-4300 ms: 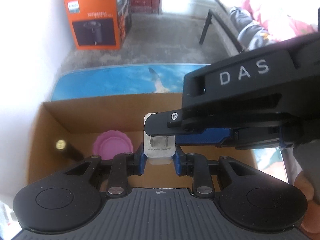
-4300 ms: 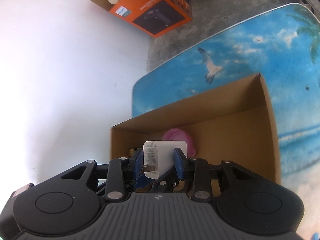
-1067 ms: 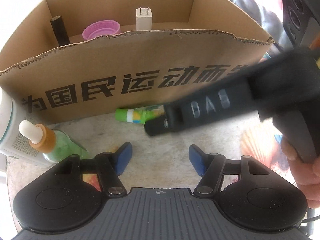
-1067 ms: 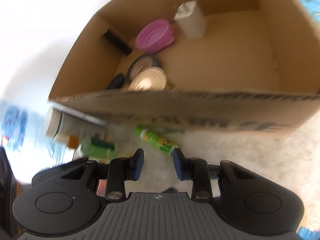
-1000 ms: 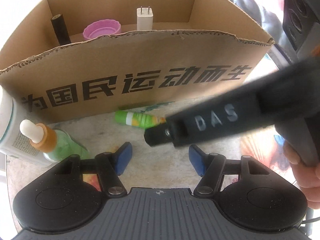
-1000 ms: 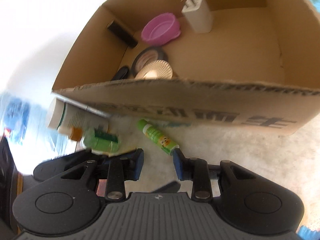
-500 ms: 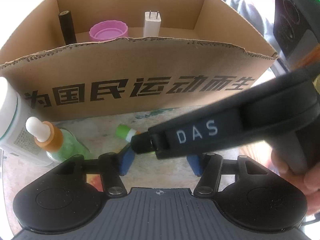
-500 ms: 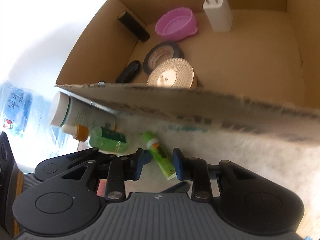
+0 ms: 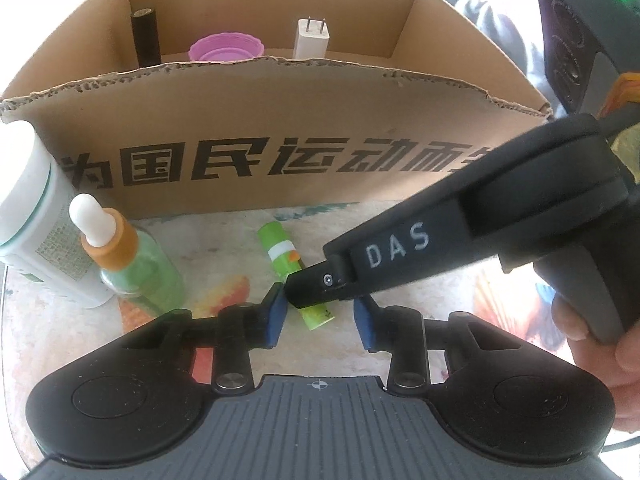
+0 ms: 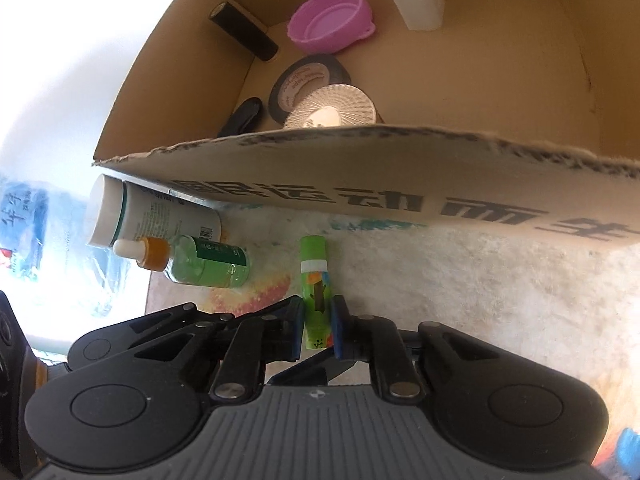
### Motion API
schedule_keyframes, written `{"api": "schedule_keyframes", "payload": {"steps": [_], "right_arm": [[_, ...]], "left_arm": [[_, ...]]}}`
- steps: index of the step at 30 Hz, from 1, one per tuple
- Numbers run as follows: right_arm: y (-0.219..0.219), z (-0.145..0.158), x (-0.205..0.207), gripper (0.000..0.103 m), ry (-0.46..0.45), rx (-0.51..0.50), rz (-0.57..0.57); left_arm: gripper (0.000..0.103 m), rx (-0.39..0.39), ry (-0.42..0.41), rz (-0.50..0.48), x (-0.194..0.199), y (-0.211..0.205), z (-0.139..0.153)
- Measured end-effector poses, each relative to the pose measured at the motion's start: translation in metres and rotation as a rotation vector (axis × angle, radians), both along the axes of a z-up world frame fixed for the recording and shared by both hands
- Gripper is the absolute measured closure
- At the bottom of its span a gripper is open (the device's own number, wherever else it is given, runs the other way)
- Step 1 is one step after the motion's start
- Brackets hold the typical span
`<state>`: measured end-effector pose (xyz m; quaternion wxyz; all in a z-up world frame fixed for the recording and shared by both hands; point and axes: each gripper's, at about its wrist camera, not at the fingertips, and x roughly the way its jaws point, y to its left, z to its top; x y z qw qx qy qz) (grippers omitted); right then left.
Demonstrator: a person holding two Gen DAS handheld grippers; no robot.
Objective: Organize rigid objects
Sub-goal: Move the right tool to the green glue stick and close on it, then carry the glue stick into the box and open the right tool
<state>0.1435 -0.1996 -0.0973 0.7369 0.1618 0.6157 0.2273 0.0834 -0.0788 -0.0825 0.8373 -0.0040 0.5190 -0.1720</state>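
Note:
A green lip-balm stick (image 10: pixel 316 284) lies on the table in front of the cardboard box (image 10: pixel 360 184). My right gripper (image 10: pixel 316 326) has closed its blue pads on the stick's near end. In the left wrist view the stick (image 9: pixel 286 256) lies between my left gripper's (image 9: pixel 320 318) open blue pads, with the right gripper's black finger (image 9: pixel 320 284) across it. The box (image 9: pixel 280 120) holds a white charger plug (image 9: pixel 310 38), a pink lid (image 9: pixel 226 46) and a black tube (image 9: pixel 146 38).
A green dropper bottle (image 9: pixel 132 256) and a white tube (image 9: pixel 28 208) stand left of the stick, close to the box's front wall. The box also holds a tape roll (image 10: pixel 308 80), a ribbed white disc (image 10: pixel 332 110) and a black clip (image 10: pixel 244 116).
The right gripper moved down to the green stick and shut its pads on it. The left gripper came lower and closer, staying open. The charger plug was put in the box earlier.

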Motion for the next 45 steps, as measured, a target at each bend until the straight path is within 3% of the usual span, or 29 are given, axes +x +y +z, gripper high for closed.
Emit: {"api": "schedule_keyframes", "payload": {"steps": [10,20,27,31,35,38,45], "right_arm": [[-0.004,0.025,-0.017,0.088,-0.019,0.012,-0.023],[-0.009,0.118,-0.026,0.087,-0.123,0.017,-0.03],[-0.014,0.17,0.009,0.087,-0.24,0.033,0.005],[-0.02,0.167,0.049,0.093,-0.244,0.052,0.032],[-0.032,0.141,0.092,0.094,-0.193,0.092,0.016],[-0.042,0.121,0.116,0.094,-0.142,0.104,-0.018],[-0.084,0.11,0.138,0.094,-0.107,0.042,-0.112]], "left_arm": [[0.068,0.005,-0.04,-0.051,-0.018,0.001,0.028],[0.068,-0.045,-0.119,-0.044,-0.023,0.007,0.111],[0.068,-0.059,-0.172,0.033,0.021,-0.003,0.146],[0.069,-0.074,-0.17,0.082,0.06,-0.012,0.138],[0.074,-0.106,-0.117,0.139,0.096,-0.018,0.115],[0.074,-0.063,-0.094,0.156,0.113,-0.025,0.101],[0.07,-0.033,-0.063,0.199,0.108,-0.016,0.097]]}}
